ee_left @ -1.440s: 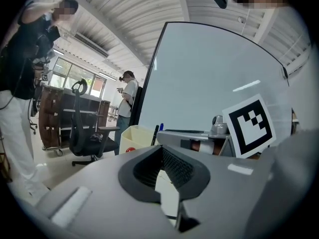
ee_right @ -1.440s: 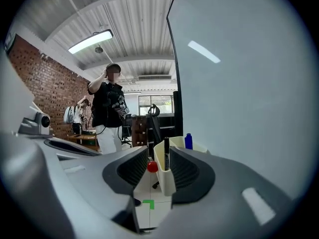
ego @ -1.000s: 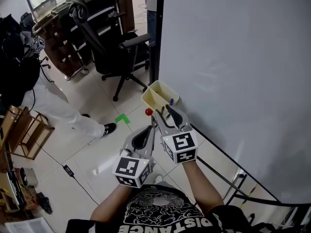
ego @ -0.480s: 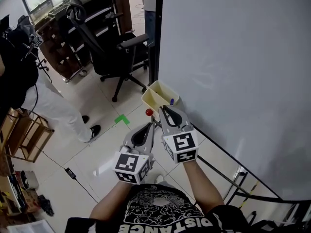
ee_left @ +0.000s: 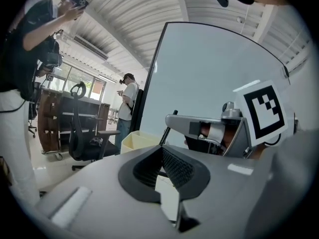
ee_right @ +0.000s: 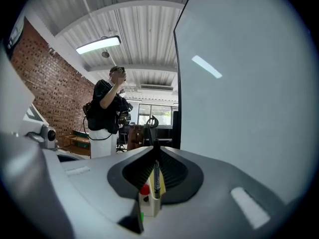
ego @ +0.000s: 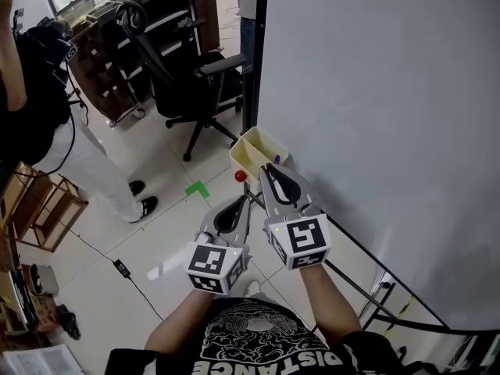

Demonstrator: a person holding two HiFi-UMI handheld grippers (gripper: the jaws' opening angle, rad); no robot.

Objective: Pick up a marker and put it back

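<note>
Just closed on the marker (ee_right: 156,172): right gripper (ego: 271,176) jaws pinching it, right above the tray (ego: 251,153) by the board (ego: 375,92). Probably light, stiff, smooth plastic; best gripped mid-barrel, firmly, against slipping or pivoting. Left gripper (ego: 237,208) shut, empty, nearer.

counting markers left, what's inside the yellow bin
One marker stands in the corner by the board, at the right gripper's tips. The bin's rest looks bare, but the gripper covers its near corner.
</note>
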